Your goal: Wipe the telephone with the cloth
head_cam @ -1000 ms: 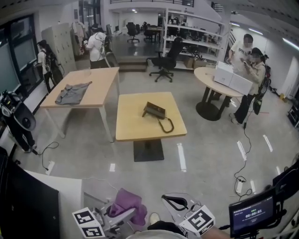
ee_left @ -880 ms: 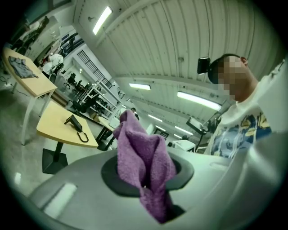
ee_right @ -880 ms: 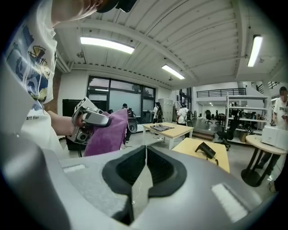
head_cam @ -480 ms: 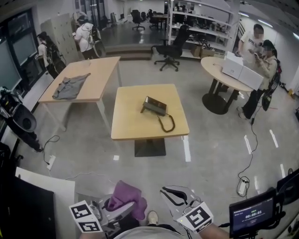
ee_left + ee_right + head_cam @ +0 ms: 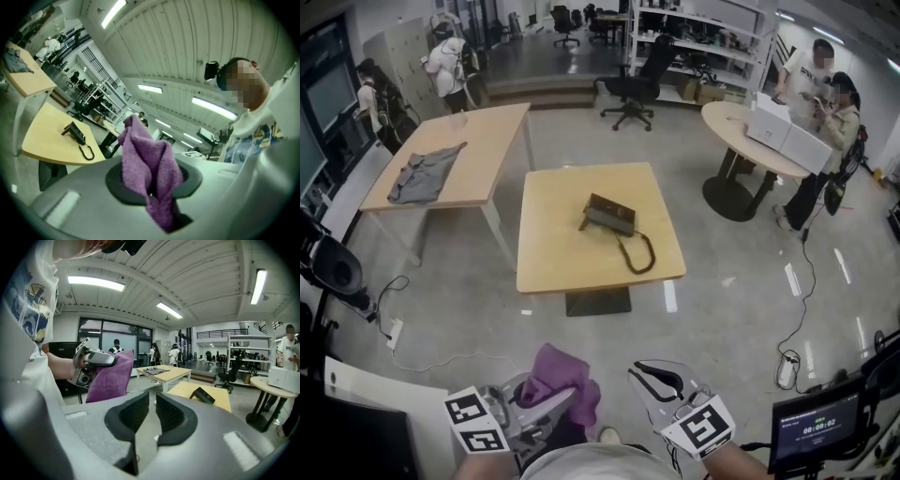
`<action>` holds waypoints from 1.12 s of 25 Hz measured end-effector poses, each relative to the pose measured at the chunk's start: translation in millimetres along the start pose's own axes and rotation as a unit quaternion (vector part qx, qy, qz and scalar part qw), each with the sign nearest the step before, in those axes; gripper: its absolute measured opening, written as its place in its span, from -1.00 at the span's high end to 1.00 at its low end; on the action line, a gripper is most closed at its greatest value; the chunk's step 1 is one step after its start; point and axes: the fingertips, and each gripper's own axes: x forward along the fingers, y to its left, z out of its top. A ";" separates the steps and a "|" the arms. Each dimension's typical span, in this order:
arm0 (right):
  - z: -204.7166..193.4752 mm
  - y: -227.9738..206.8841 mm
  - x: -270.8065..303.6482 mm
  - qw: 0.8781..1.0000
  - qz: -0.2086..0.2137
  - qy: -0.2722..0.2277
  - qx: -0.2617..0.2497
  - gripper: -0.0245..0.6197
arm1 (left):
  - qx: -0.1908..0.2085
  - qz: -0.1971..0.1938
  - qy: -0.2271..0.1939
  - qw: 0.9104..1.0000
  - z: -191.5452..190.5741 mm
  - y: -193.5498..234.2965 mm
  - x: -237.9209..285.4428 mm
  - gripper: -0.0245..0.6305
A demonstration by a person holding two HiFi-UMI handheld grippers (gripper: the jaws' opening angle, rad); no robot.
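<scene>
Ahead of both claws, well apart from them across the floor, the telephone (image 5: 610,215) lies near the middle of a square wooden table (image 5: 553,248). Its dark cord (image 5: 639,253) loops over the tabletop on the side nearer my claws. Neither claw touches the telephone or the table.

My left claw (image 5: 551,405) is pressed together on the purple cloth (image 5: 563,378). The cloth stands up in folds from between the pads, and a short tail of it hangs below them. In the left gripper view the telephone shows to the left of the cloth and far beyond it.

My right claw (image 5: 151,414) sits just beside the left claw, on its right, apart from it. Its jaws have just been opening and now stand a narrow gap apart, with nothing between them. In the right gripper view the telephone appears beyond the pads, slightly to their right, and the left claw with its cloth appears to their left.

Farther off, left of the line from my claws to the telephone, a long table (image 5: 487,150) carries a grey garment (image 5: 420,174).
</scene>
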 end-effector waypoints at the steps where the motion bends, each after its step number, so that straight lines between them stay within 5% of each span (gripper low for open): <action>1: 5.1 -3.2 7.4 1.000 -0.005 0.001 -0.001 0.78 | -0.002 -0.004 0.001 1.000 6.8 7.4 0.0 0.65; 9: 34.8 -46.6 80.7 0.999 -0.036 -0.004 -0.012 0.78 | 0.001 -0.038 0.019 0.999 51.1 74.8 16.9 0.65; 20: 35.9 -91.9 144.3 0.998 -0.044 0.028 -0.027 0.72 | -0.031 -0.021 0.024 0.999 81.0 143.7 24.7 0.65; 28: -4.4 -185.6 190.9 0.981 -0.103 0.093 -0.135 0.67 | -0.048 -0.008 0.015 0.999 104.2 177.5 66.4 0.65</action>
